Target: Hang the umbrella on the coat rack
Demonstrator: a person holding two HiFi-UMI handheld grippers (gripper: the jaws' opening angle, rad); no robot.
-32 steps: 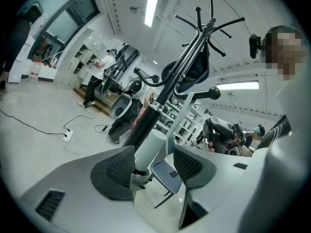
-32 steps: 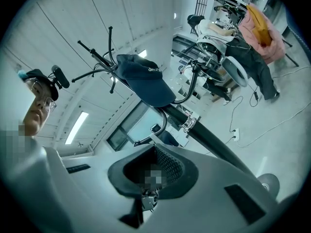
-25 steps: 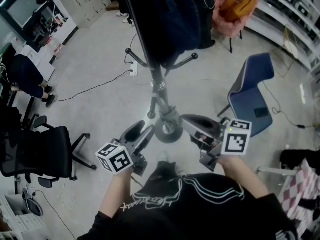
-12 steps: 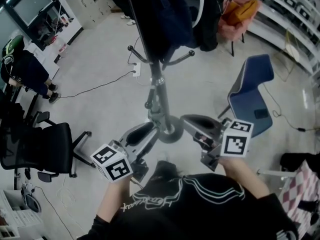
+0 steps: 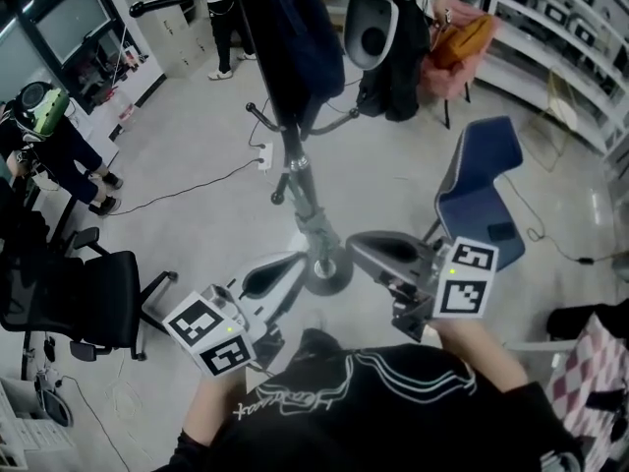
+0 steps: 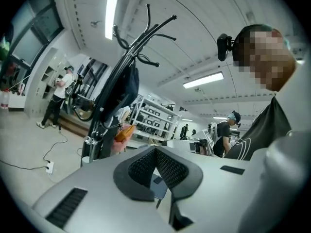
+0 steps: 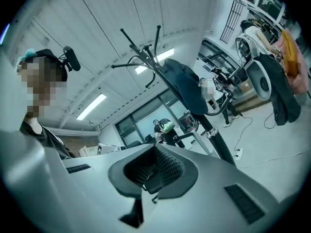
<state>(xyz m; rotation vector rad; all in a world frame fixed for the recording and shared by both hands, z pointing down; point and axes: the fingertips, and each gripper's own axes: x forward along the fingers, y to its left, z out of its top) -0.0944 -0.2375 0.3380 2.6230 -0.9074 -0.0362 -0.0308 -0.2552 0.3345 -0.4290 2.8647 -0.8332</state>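
Coat rack [image 5: 307, 205], far centre, w/ dark umbrella [image 5: 295, 47] hung high on it, could rock & shed it if bumped, tho left gripper [image 5: 285, 265] & right gripper [image 5: 366, 246] are shut & empty, left's jaws having just closed on nothing & its hand drawn nearer vs. earlier.

Dark coat rack [image 5: 301, 180], navy umbrella [image 5: 295, 47] — blue chair [image 5: 477, 190], pale grey floor [image 5: 197, 126], black office chair [image 5: 79, 293]
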